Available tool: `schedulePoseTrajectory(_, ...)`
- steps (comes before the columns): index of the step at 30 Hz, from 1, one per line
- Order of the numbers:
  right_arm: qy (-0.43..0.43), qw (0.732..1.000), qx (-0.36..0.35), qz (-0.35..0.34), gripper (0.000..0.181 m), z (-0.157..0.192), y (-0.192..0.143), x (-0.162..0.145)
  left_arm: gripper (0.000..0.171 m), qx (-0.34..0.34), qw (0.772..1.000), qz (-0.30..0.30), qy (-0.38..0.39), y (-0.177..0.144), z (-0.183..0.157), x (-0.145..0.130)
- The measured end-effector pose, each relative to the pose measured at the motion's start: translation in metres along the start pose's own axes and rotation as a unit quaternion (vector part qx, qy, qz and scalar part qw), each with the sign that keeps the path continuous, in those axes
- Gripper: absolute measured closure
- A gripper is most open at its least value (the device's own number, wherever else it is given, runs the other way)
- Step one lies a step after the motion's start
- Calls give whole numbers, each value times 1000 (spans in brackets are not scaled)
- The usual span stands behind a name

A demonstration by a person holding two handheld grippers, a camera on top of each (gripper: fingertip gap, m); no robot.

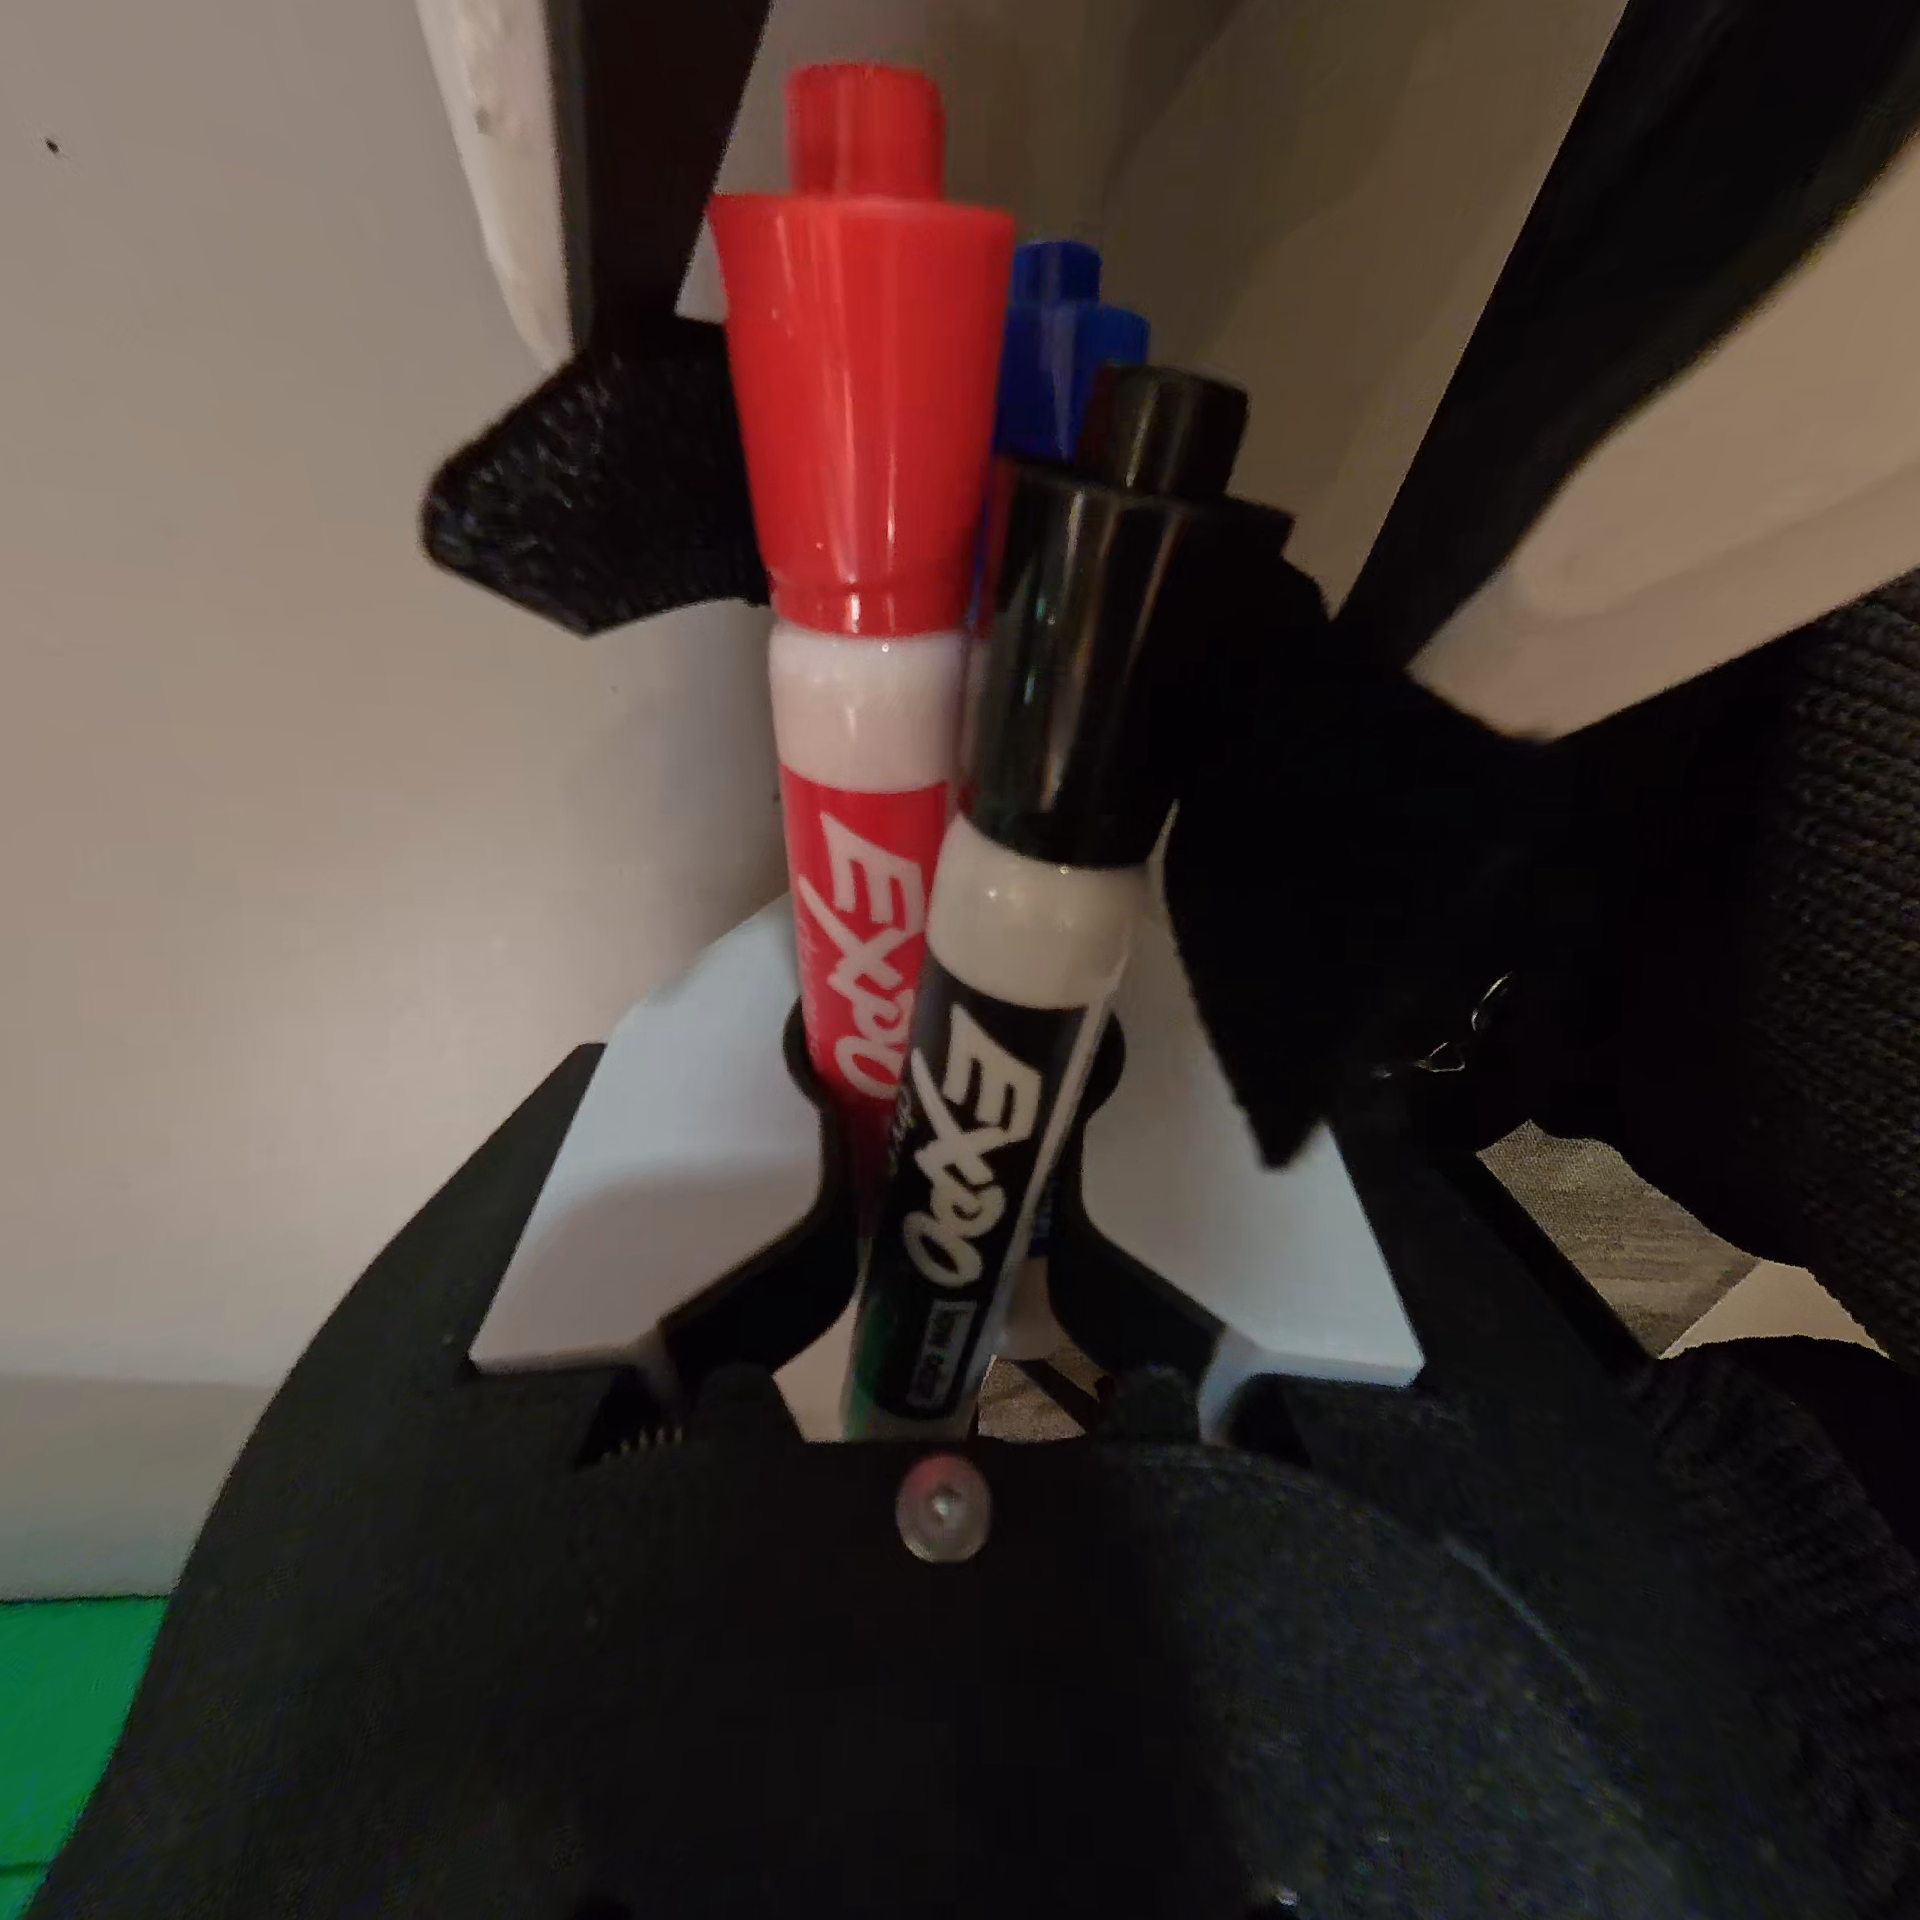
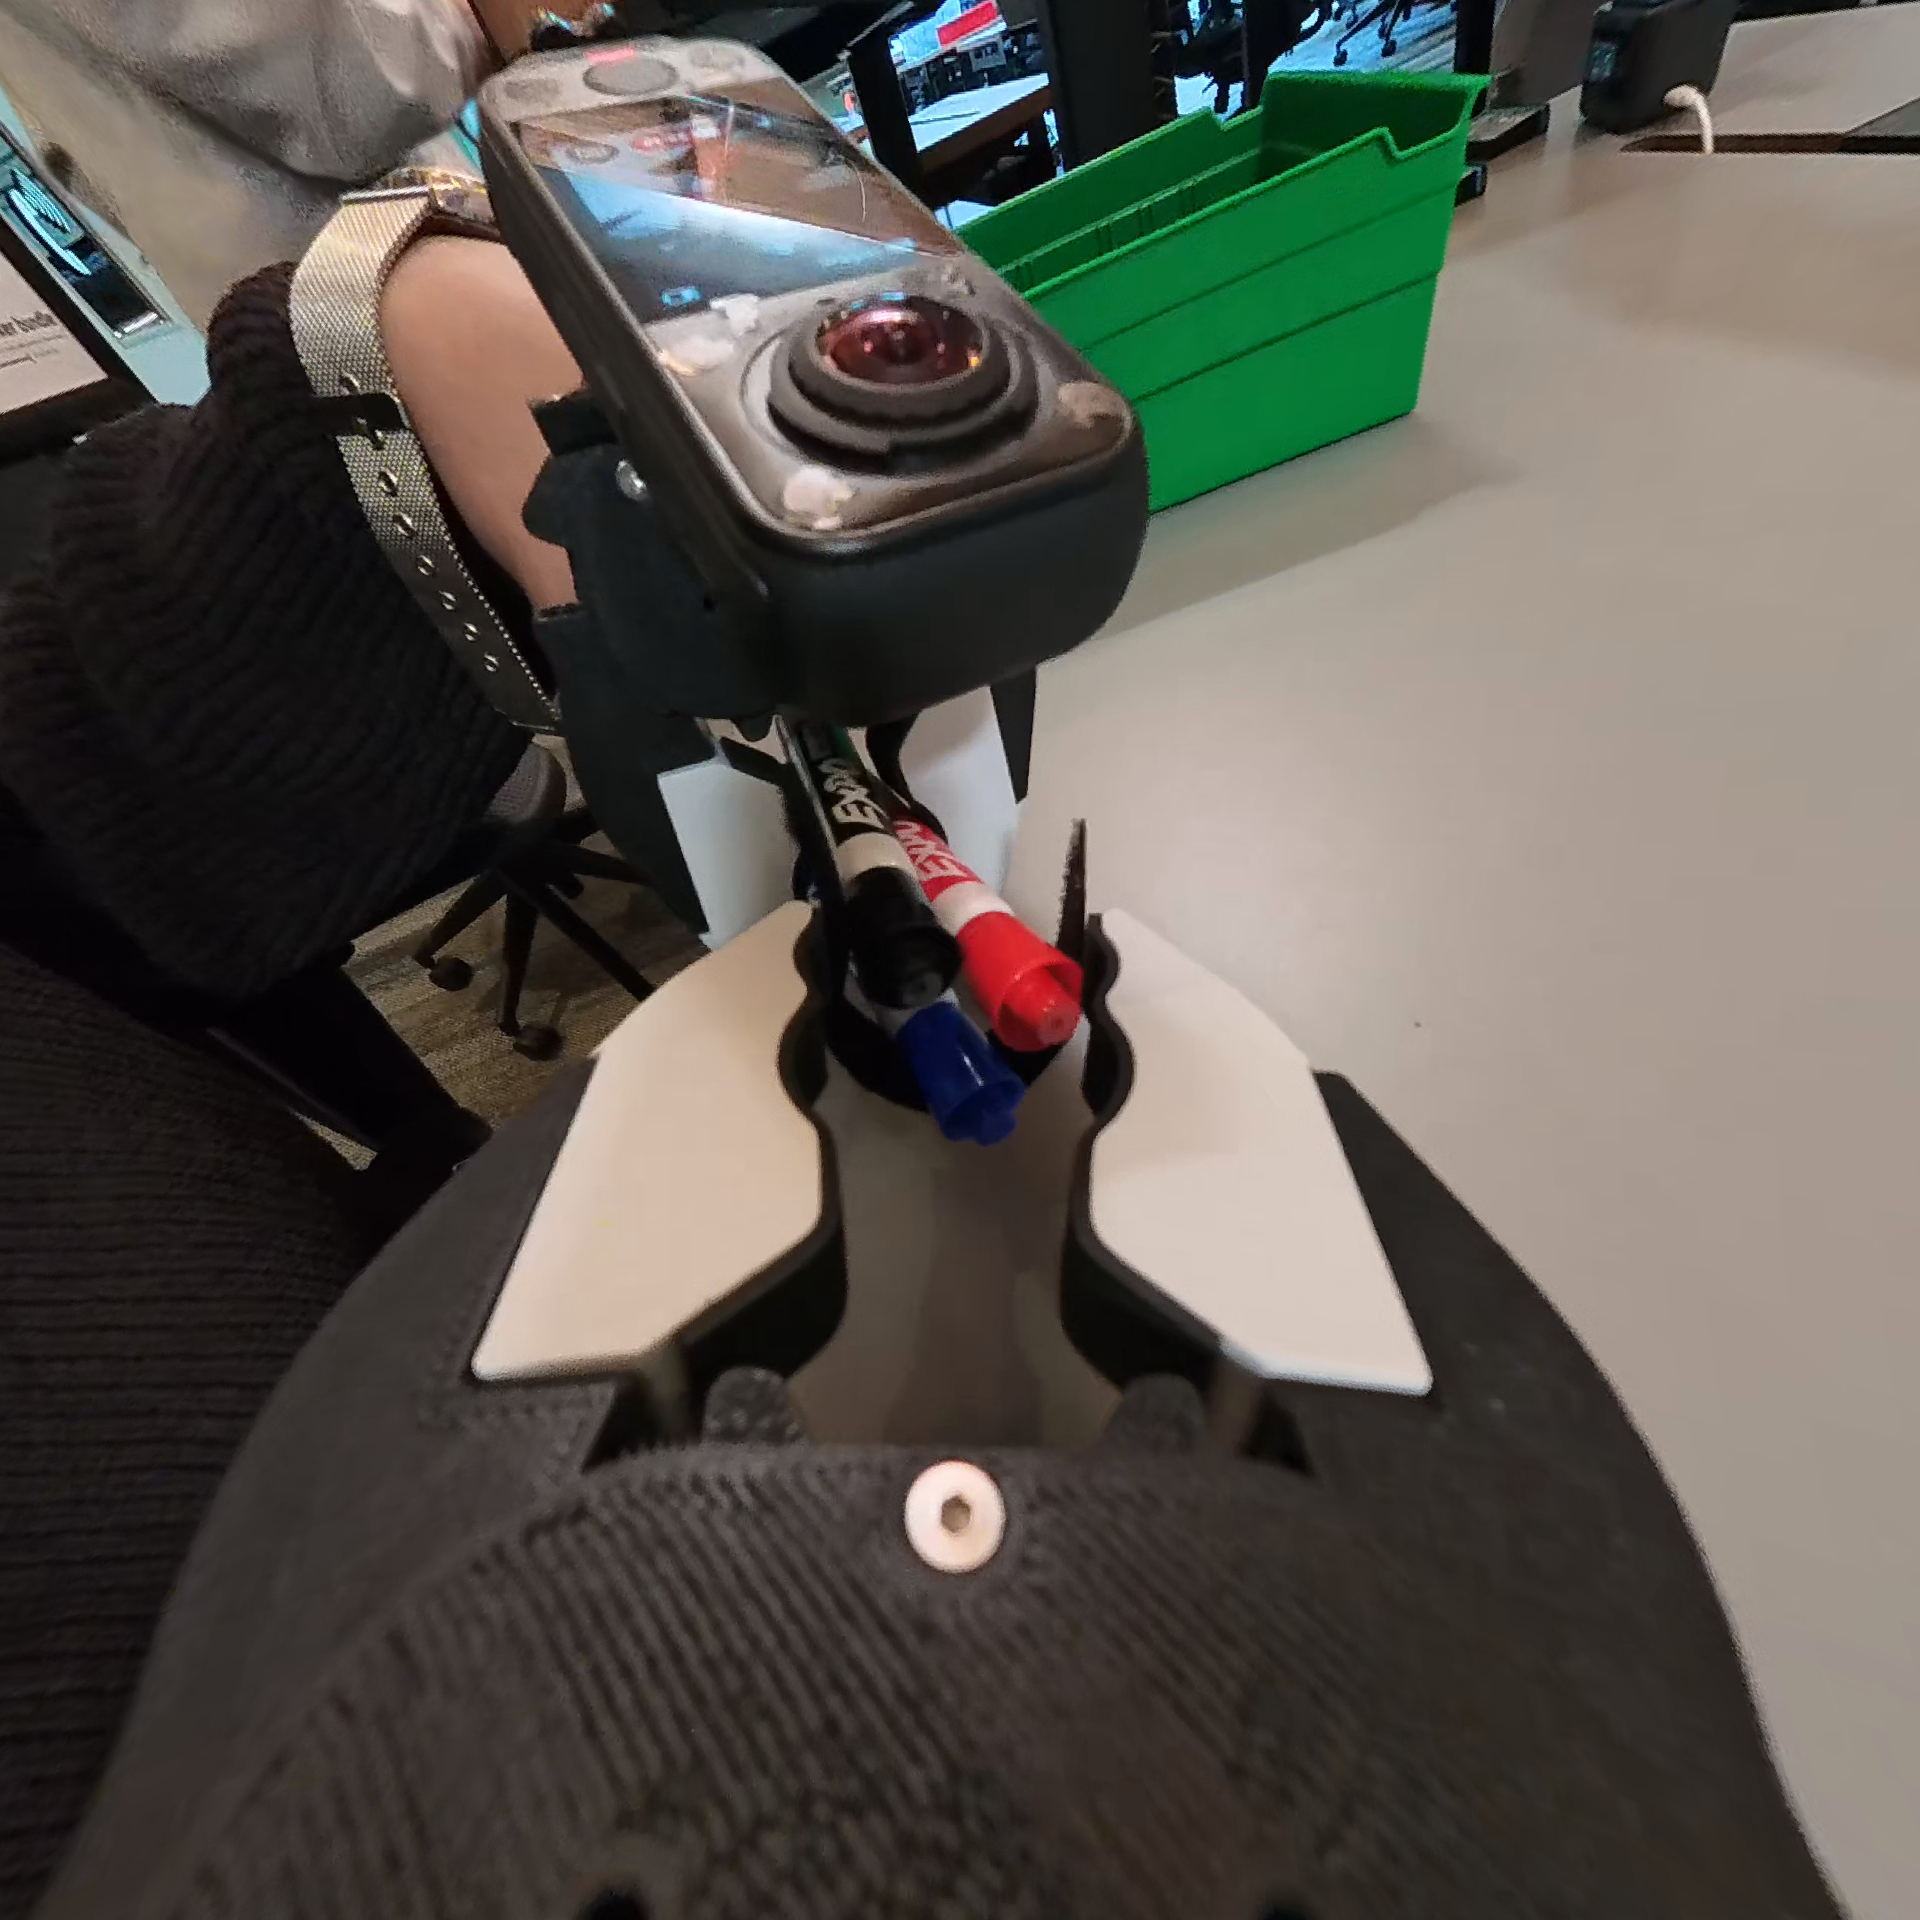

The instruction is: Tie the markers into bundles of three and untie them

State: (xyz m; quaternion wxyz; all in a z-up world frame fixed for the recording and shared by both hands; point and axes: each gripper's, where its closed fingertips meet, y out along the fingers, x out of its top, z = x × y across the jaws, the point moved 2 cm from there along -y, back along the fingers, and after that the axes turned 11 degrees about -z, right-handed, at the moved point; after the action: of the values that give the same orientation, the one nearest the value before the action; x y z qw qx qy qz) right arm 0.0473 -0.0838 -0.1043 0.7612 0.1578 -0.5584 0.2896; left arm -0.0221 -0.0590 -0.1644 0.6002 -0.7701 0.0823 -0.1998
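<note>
Red marker (image 1: 862, 436), green bin (image 2: 1247, 281)

Glossy plastic markers (image 1: 883, 623); strap (image 1: 1351, 831) looks like matt cloth

Grey table (image 2: 1558, 727), green bin (image 2: 1247, 301), office chair (image 2: 520, 883).

White brand lettering runs along the barrels of the red-capped plastic marker (image 1: 862, 582) and the black-capped plastic marker (image 1: 1049, 831); smaller print is unreadable.
</note>
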Motion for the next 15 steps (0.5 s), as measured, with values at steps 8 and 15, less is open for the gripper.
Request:
schedulePoseTrajectory(8, 27, 1000, -1, -6, 141, -2, 1, 2, 126, 4, 1000, 2, 2, 0, 0, 1)
schedulePoseTrajectory(15, 43, 999, 6, -6, 142, -1, 1, 2, 127, 7, 1000, 5, 4, 0, 0, 2)
